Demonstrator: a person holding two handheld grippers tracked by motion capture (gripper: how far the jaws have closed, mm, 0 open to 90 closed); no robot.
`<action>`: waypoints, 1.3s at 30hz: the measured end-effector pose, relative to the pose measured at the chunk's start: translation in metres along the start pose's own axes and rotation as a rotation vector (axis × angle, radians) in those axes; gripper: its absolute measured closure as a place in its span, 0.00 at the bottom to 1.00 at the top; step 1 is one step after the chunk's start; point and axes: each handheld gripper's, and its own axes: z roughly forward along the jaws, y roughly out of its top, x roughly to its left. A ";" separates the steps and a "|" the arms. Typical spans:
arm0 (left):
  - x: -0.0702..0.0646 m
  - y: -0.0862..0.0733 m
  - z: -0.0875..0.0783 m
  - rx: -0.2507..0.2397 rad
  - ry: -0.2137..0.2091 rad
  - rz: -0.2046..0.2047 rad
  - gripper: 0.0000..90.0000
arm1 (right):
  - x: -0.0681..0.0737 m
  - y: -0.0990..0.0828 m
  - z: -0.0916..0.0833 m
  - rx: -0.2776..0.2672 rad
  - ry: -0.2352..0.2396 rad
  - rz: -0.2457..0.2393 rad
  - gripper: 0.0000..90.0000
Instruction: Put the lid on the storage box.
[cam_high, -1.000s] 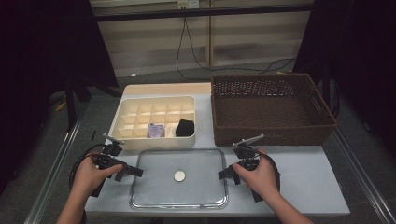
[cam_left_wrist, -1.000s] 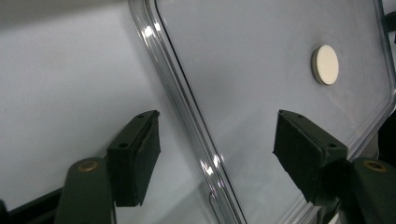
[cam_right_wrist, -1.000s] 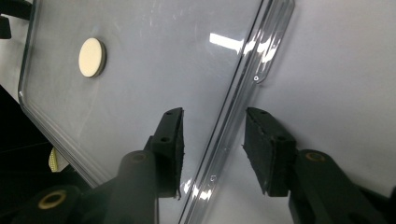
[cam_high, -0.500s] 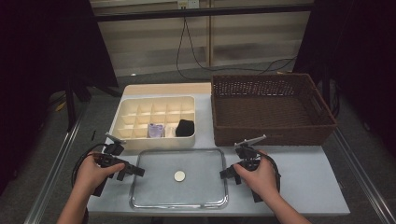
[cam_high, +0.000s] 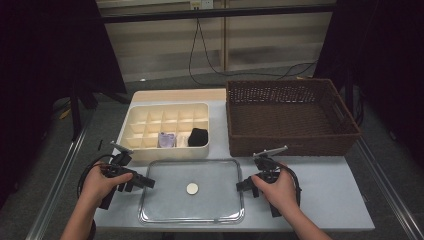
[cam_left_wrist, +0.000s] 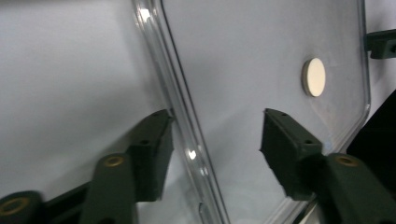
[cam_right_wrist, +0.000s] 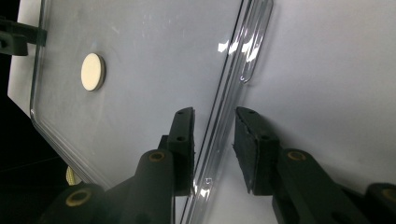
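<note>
A clear shallow tray (cam_high: 192, 218) lies on the white table with a small cream disc (cam_high: 192, 188) at its middle. My left gripper (cam_high: 145, 183) is at the tray's left side. Its jaws straddle the clear rim (cam_left_wrist: 159, 60) with a wide gap and have just been closing; the disc (cam_left_wrist: 314, 77) lies beyond. My right gripper (cam_high: 242, 186) is at the tray's right side. Its jaws have also just been closing, and the rim (cam_right_wrist: 238, 51) runs between them with a narrow gap on each side. In the gripper views, left gripper (cam_left_wrist: 217, 135) and right gripper (cam_right_wrist: 214, 130) both stand open.
Behind the tray stands a cream divided box (cam_high: 165, 112) holding a black item (cam_high: 198, 136) and a purple packet (cam_high: 166, 139). An empty brown wicker basket (cam_high: 290, 87) stands at the back right. The table's front edge runs just below the tray.
Both hands have kept their places at the tray's two sides. The tray and the disc lie as before.
</note>
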 end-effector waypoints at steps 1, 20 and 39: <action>0.001 0.000 0.000 -0.008 -0.007 -0.011 0.50 | 0.000 0.000 0.000 -0.004 0.001 0.005 0.76; 0.007 -0.003 -0.001 -0.032 0.003 -0.038 0.68 | -0.008 0.002 0.006 -0.007 0.091 0.114 0.82; 0.006 -0.011 -0.004 -0.070 -0.011 -0.032 0.78 | -0.002 -0.010 -0.003 -0.075 0.098 0.029 0.83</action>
